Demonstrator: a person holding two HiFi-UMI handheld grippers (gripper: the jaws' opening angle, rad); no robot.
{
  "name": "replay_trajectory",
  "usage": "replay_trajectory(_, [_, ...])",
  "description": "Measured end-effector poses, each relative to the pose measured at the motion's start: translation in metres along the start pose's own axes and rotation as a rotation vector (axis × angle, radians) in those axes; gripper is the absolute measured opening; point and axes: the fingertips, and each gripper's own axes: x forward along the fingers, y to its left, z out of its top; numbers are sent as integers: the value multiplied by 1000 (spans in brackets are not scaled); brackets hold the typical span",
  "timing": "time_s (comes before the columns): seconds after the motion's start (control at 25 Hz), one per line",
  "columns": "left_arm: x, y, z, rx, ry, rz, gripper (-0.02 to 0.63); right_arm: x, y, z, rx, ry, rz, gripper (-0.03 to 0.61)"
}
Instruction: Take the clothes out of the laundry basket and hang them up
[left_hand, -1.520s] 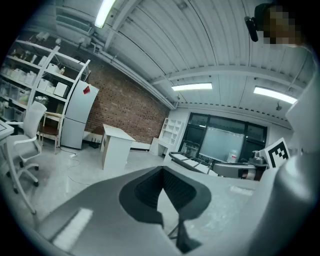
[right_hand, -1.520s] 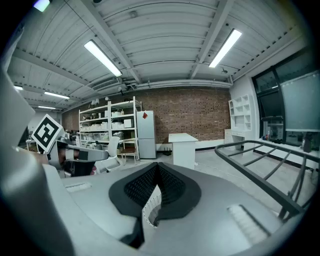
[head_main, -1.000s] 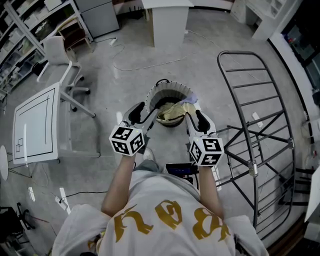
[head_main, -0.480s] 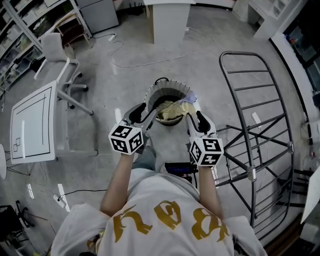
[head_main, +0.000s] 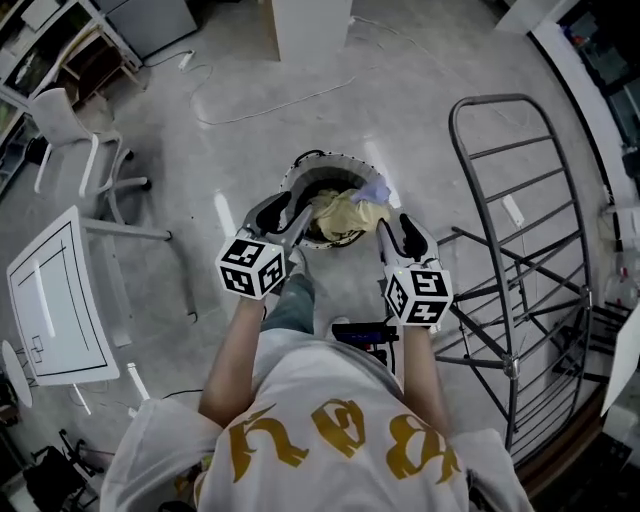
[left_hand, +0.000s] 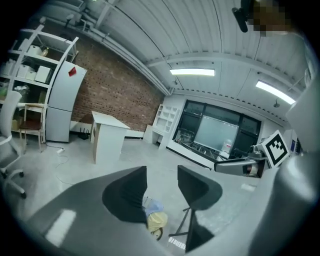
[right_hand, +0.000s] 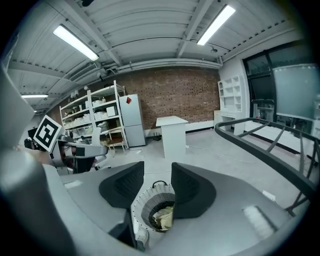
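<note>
A round white laundry basket (head_main: 301, 172) with a dark inside stands on the floor in front of me. Yellow and pale lilac clothes (head_main: 345, 211) fill it and spill over its near right rim. My left gripper (head_main: 287, 208) hovers open above the basket's near left rim, holding nothing. My right gripper (head_main: 402, 231) is open too, just right of the clothes. In the right gripper view the basket (right_hand: 152, 201) shows between the jaws, far below. The left gripper view catches the clothes (left_hand: 154, 216) low between its jaws.
A grey metal drying rack (head_main: 520, 250) stands on the right, close to my right arm. A white table (head_main: 55, 300) and a white chair (head_main: 75, 135) are on the left. A white pedestal (head_main: 310, 25) stands beyond the basket, with a cable (head_main: 260, 100) on the floor.
The head view has shifted: basket and grippers sit a little lower and nearer the basket. Both grippers stay open and empty; the right one edged rightward.
</note>
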Motion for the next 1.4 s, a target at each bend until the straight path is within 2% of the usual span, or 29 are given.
replay_trajectory(0.28, [63, 61, 3, -19, 108, -72, 193, 68, -16, 11, 41, 67, -105, 199])
replay_trajectory(0.72, [121, 108, -31, -49, 244, -163, 192, 140, -21, -24, 67, 212, -141, 207])
replay_trajectory(1.0, [131, 116, -59, -73, 284, -148, 192, 155, -26, -57, 49, 278, -121, 207])
replay_trajectory(1.4, [176, 120, -131, -121, 338, -64, 192, 204, -49, -146, 41, 403, 16, 213])
